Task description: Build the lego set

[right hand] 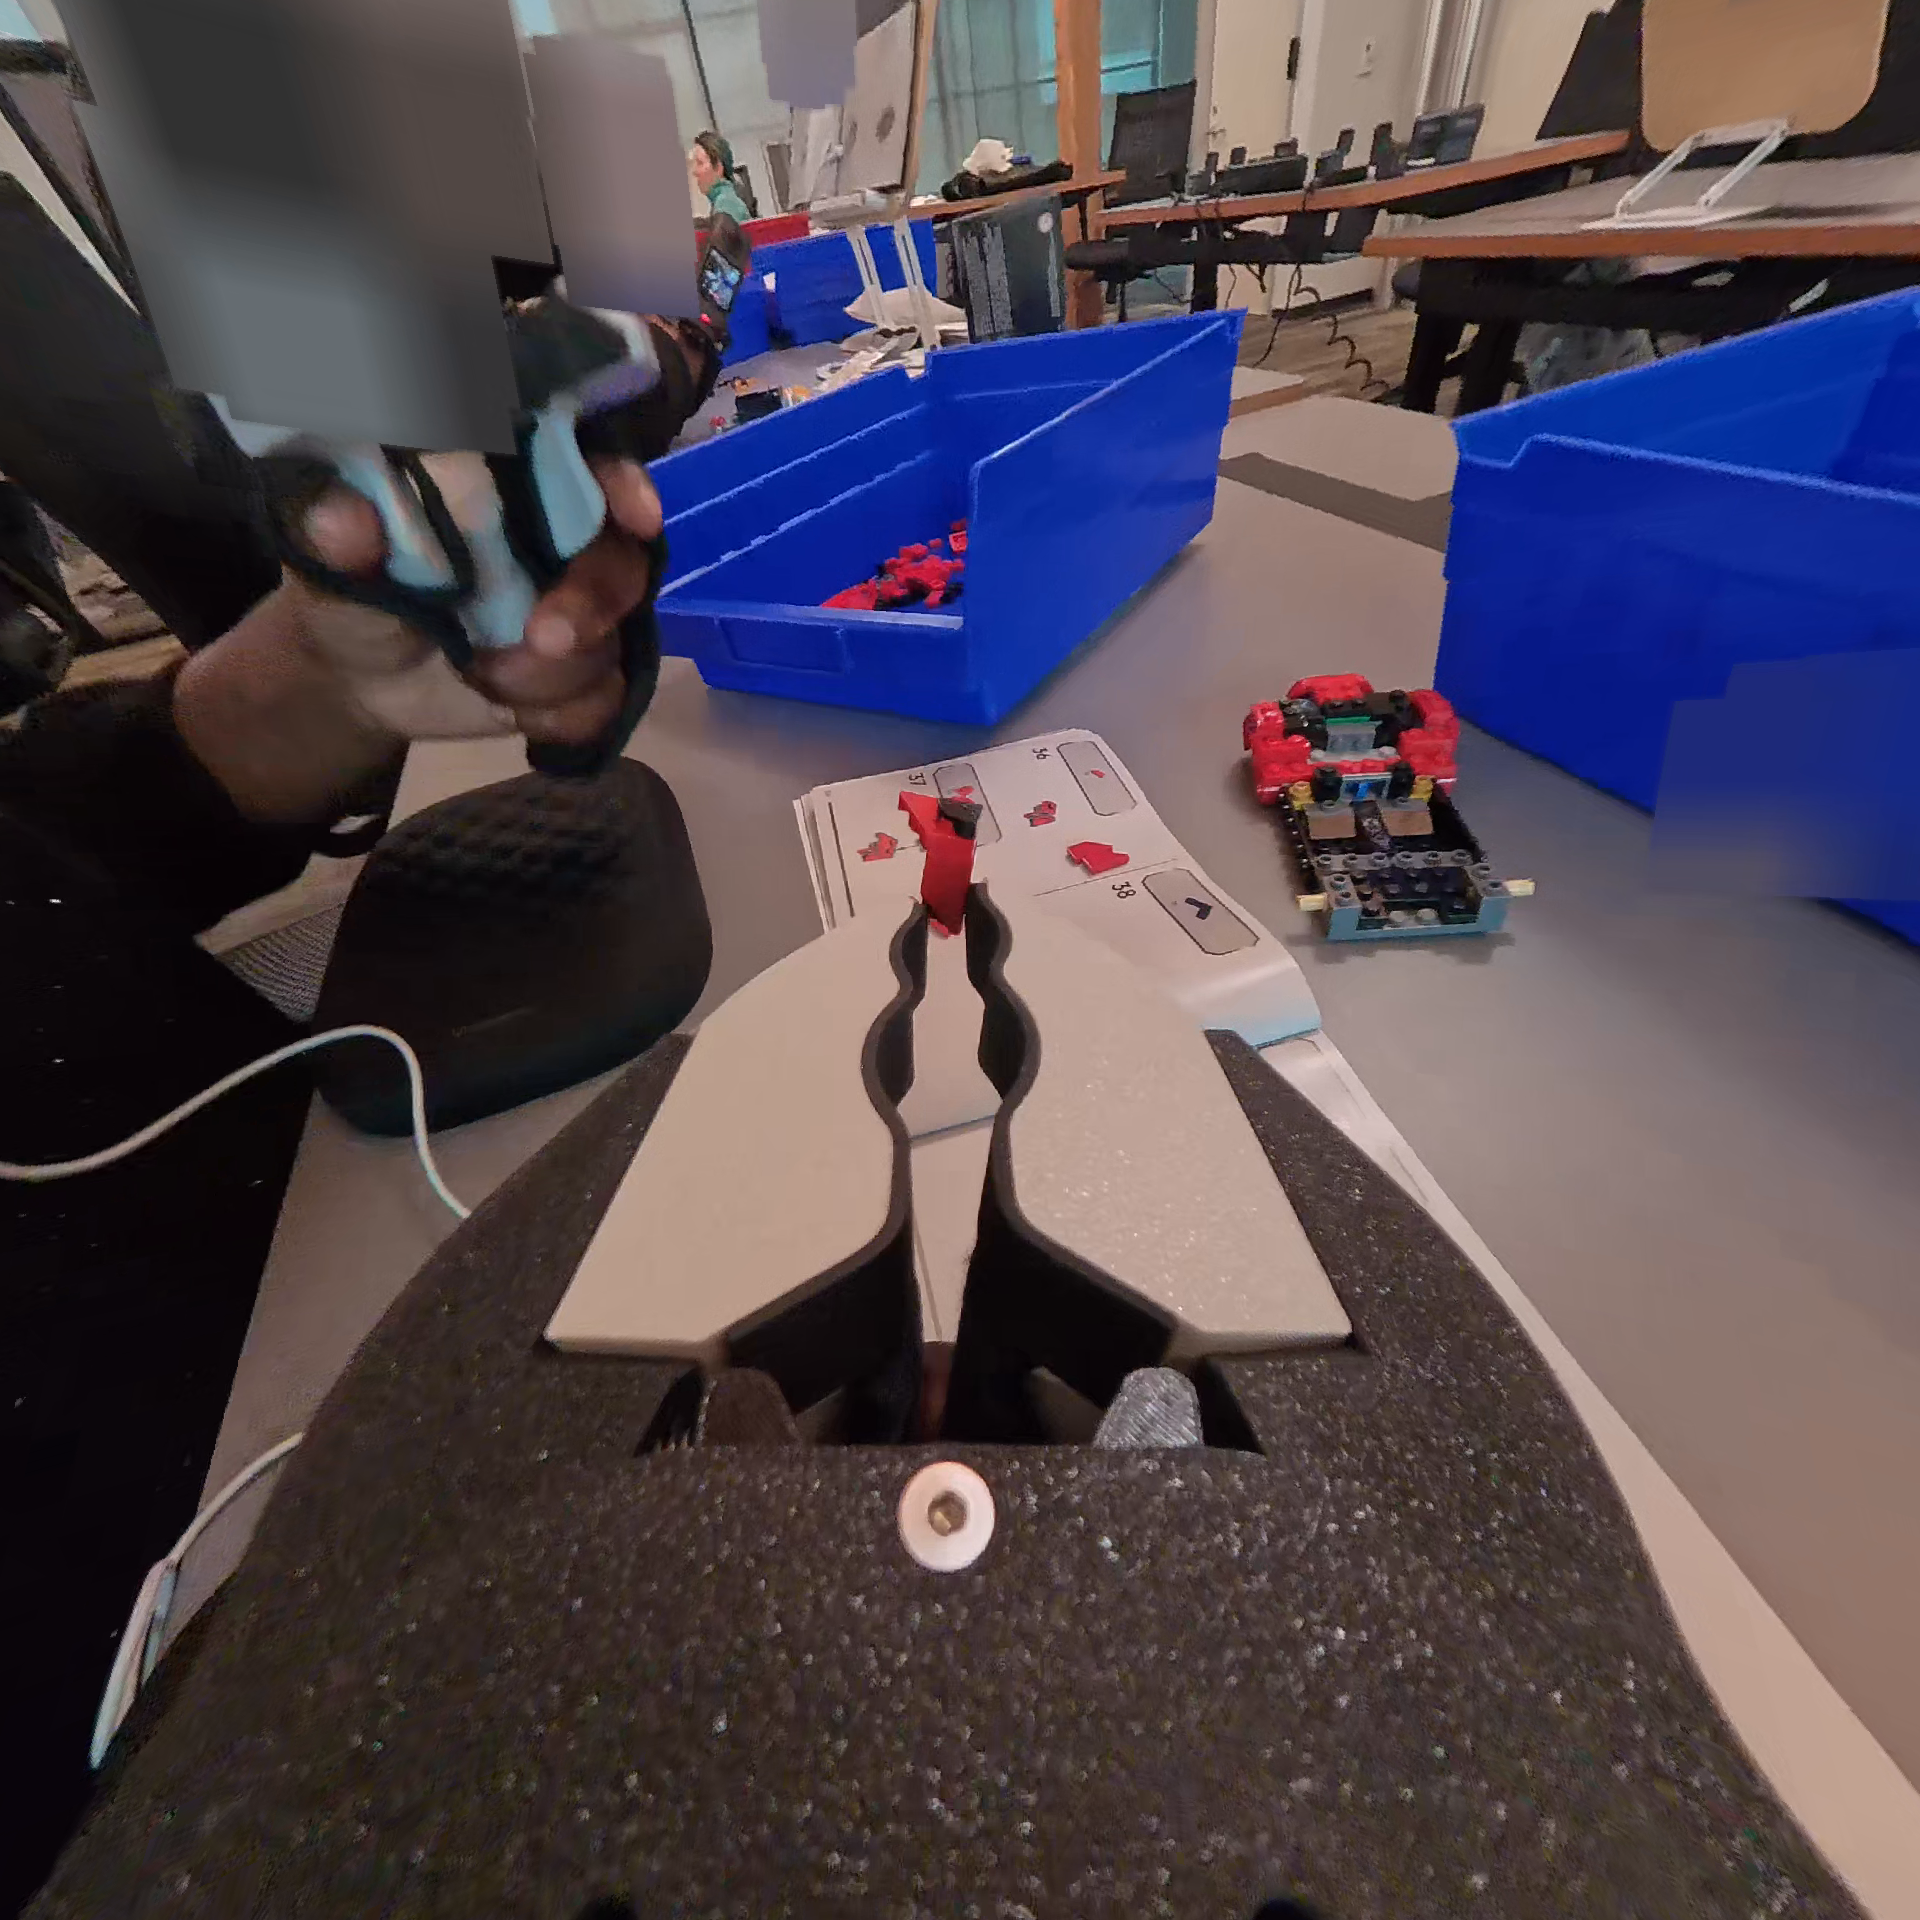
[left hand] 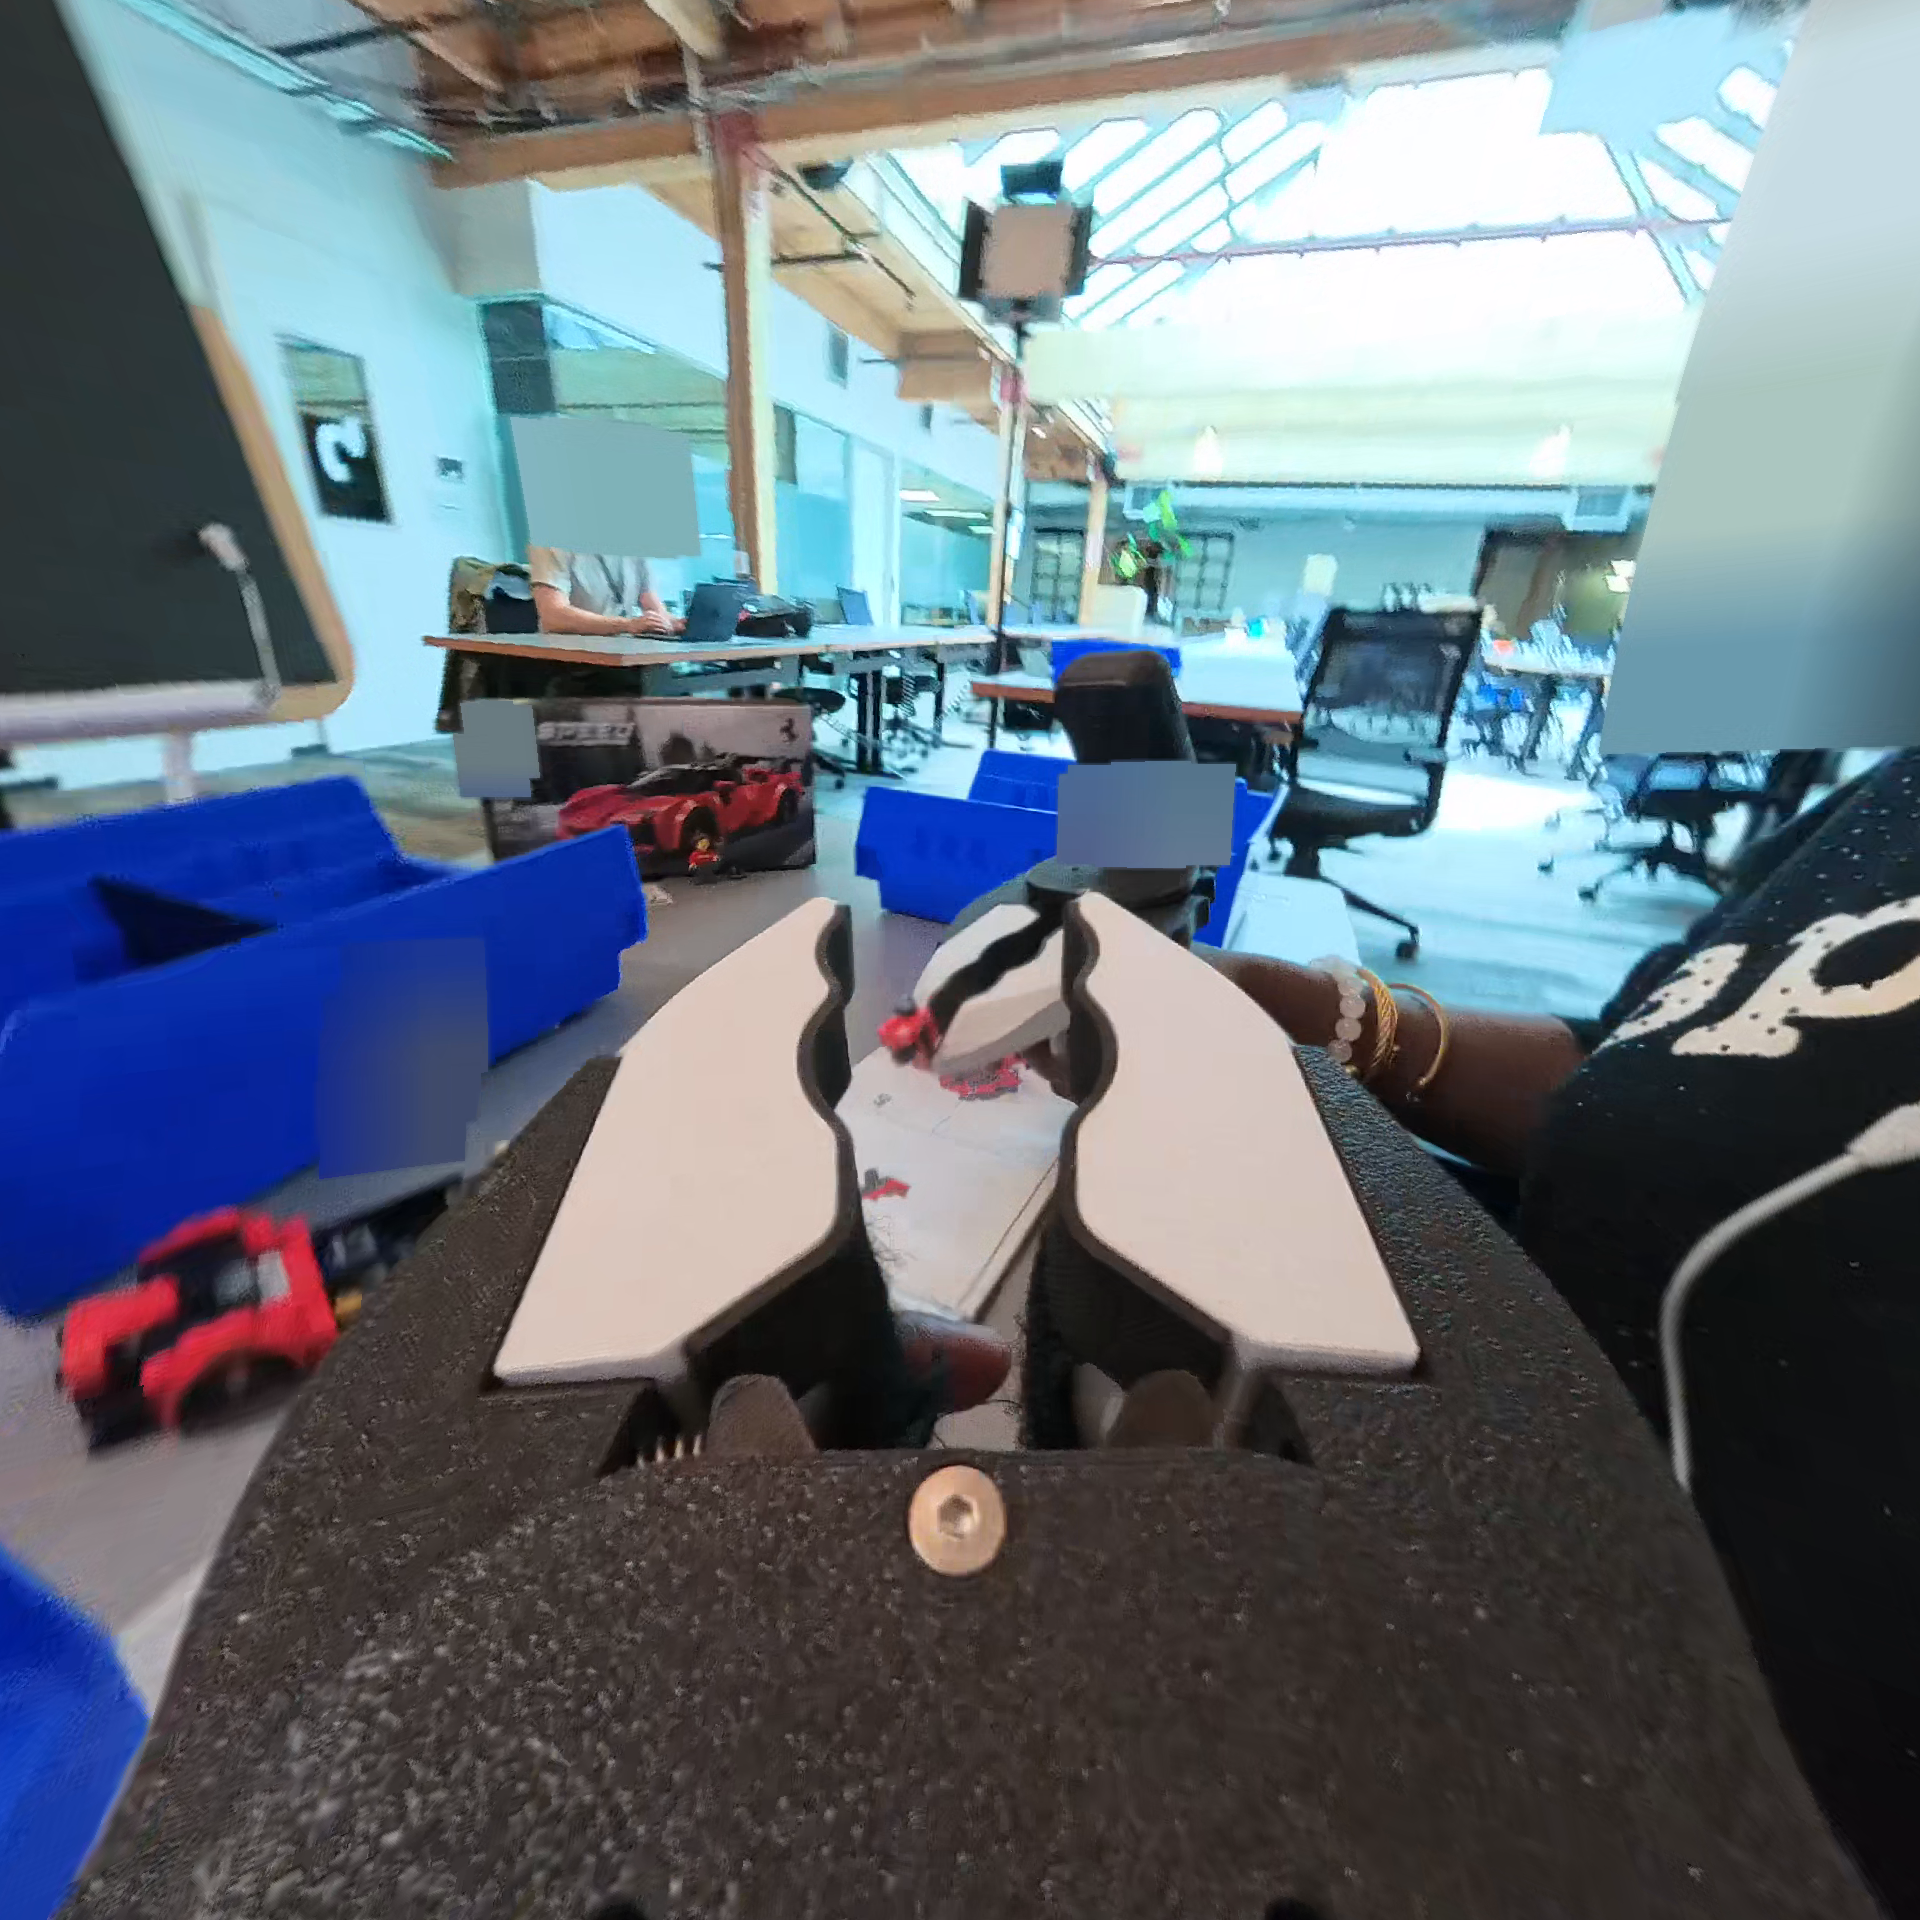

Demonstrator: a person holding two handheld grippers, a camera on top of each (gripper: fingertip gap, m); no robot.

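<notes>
My right gripper [right hand: 948,909] is shut on a red Lego piece [right hand: 943,847] with a small black part at its top end, held just above the open instruction booklet [right hand: 1132,862]. In the left wrist view, the right gripper [left hand: 940,1039] shows between my fingers, with the red piece [left hand: 902,1029] at its tip over the booklet [left hand: 956,1174]. My left gripper [left hand: 956,914] is open and empty, raised to the left of the right one; it appears blurred in a hand [right hand: 488,540]. The partly built red and black car [right hand: 1371,800] [left hand: 197,1320] sits on the grey table.
A blue bin [right hand: 1091,499] with loose red and black pieces [right hand: 914,577] stands behind the booklet. Another blue bin [right hand: 1662,582] is at the right, close to the car. The set's box [left hand: 675,790] stands at the back. A black rounded pad [right hand: 509,935] and a white cable [right hand: 312,1049] lie left. Some 12 centimetres of space lies between my two pairs of fingers.
</notes>
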